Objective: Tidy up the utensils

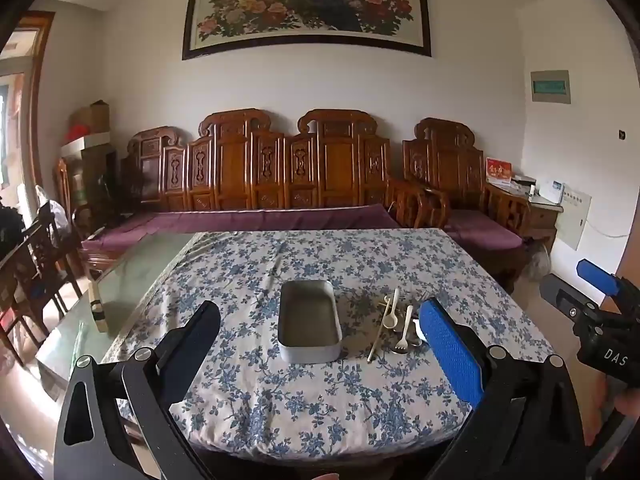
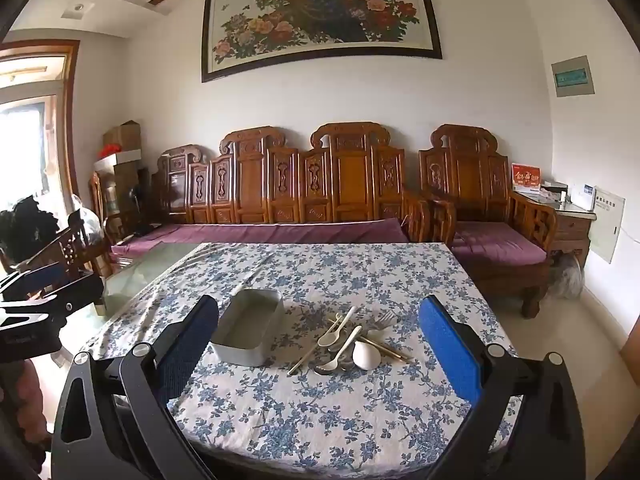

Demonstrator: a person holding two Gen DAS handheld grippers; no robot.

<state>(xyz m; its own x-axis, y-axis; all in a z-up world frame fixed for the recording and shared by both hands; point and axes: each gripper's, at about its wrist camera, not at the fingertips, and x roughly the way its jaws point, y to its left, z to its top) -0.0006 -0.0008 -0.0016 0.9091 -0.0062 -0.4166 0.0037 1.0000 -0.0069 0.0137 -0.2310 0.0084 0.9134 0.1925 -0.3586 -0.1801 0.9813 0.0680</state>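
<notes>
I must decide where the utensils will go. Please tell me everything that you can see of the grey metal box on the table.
The grey metal box is a rectangular, open-topped tin with rounded corners and low straight walls, dull matte metal as it looks. It is empty inside. It stands upright and flat on the blue floral tablecloth, near the table's middle. The pile of utensils lies just to its right, apart from it. Nothing touches it except the cloth beneath.
</notes>
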